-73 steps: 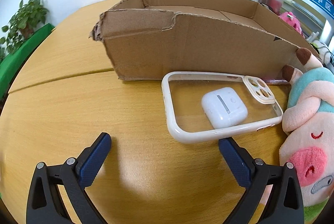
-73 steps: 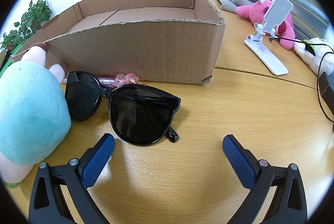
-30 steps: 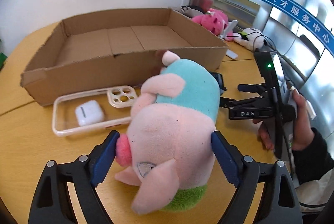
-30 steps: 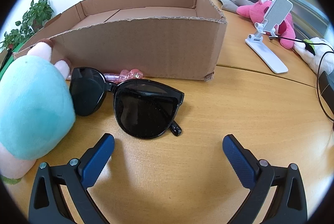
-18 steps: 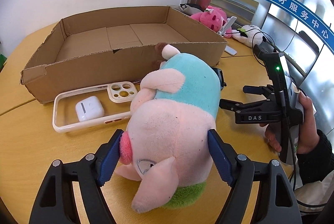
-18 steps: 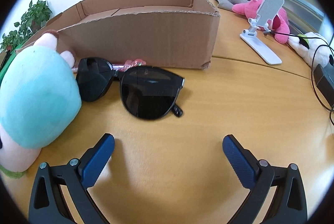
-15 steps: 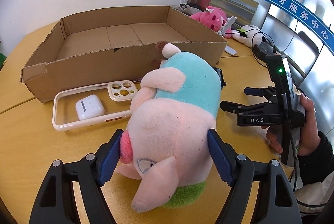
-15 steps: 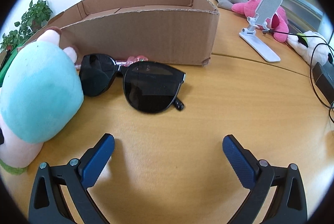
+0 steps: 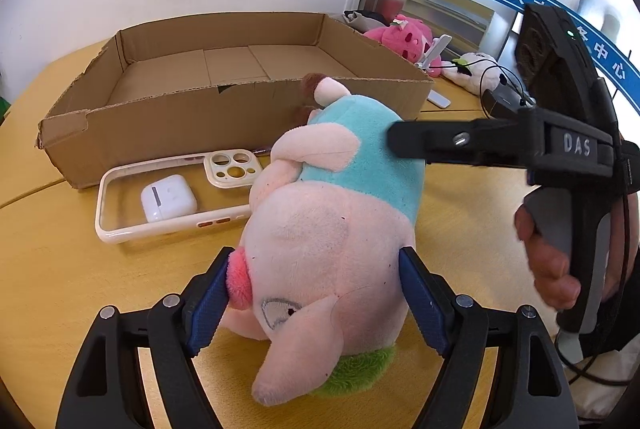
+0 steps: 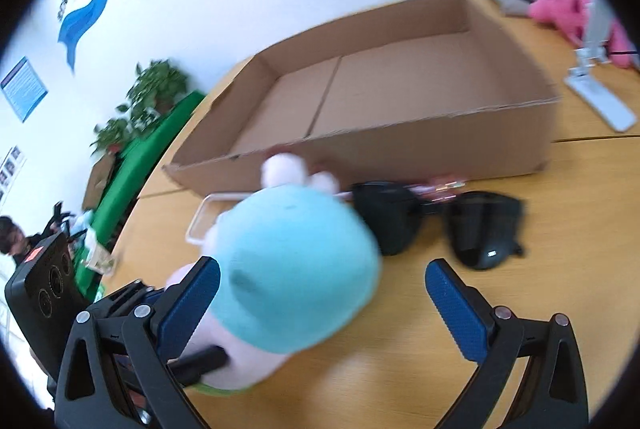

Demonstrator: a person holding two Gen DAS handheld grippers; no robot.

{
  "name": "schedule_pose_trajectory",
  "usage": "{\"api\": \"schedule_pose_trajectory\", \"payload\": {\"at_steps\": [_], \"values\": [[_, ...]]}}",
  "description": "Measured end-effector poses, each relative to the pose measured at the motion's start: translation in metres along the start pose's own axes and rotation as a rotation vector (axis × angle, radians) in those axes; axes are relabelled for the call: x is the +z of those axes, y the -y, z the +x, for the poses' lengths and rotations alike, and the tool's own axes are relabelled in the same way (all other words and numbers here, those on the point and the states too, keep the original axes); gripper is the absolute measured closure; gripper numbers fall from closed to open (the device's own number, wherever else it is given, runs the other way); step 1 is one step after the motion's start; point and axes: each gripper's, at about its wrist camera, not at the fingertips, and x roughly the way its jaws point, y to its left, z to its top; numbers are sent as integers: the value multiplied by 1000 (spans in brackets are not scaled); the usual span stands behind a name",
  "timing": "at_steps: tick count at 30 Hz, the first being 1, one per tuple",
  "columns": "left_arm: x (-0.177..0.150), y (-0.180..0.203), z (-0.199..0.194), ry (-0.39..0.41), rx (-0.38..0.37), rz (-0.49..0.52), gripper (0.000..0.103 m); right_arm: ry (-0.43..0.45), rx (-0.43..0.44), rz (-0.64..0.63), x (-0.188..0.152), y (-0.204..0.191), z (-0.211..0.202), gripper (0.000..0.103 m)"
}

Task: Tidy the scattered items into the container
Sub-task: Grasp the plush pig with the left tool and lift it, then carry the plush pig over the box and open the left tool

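Plush pig pinned at the head, box sitting empty

Plush pig point(image 9: 332, 229) is lying on the worktop point(image 9: 60, 269) with its long axis running from the left tool point(image 9: 316, 297) toward the cardboard box point(image 9: 224, 69), head nearest the camera, feet just beside the box wall. Left tool's pads point(image 9: 208, 301) are pressing both sides of the head, narrowed onto it. Right tool point(image 10: 322, 303) is spreading wide over the pig's teal back, gripping nothing. Sunglasses point(image 10: 440, 225) and a phone case point(image 9: 168, 197) with earbuds case point(image 9: 168, 197) are lying alongside.
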Motion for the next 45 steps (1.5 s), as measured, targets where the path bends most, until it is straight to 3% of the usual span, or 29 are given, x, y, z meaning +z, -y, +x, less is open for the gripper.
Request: {"api": "schedule_pose_trajectory", "payload": {"at_steps": [2, 8, 15, 20, 24, 34, 39, 45], "values": [[-1, -1, 0, -9, -4, 0, 18, -46, 24, -9, -2, -12, 17, 5], [-5, -6, 2, -16, -17, -26, 16, -6, -28, -43, -5, -31, 24, 13], [1, 1, -10, -25, 4, -33, 26, 22, -40, -71, -4, -39, 15, 28], [21, 6, -38, 44, 16, -33, 27, 84, -31, -112, 15, -56, -6, 30], [50, 7, -62, 120, 39, -9, 27, 160, -22, -171, 46, -75, -30, 30], [156, -7, -144, 380, 159, 46, 27, 350, 44, -358, 165, -141, -84, 30], [211, -33, -166, 401, 207, 49, 27, 379, 69, -420, 228, -170, -89, 30], [260, -72, -156, 354, 253, 10, 28, 307, 75, -446, 293, -187, -53, 30]]}}
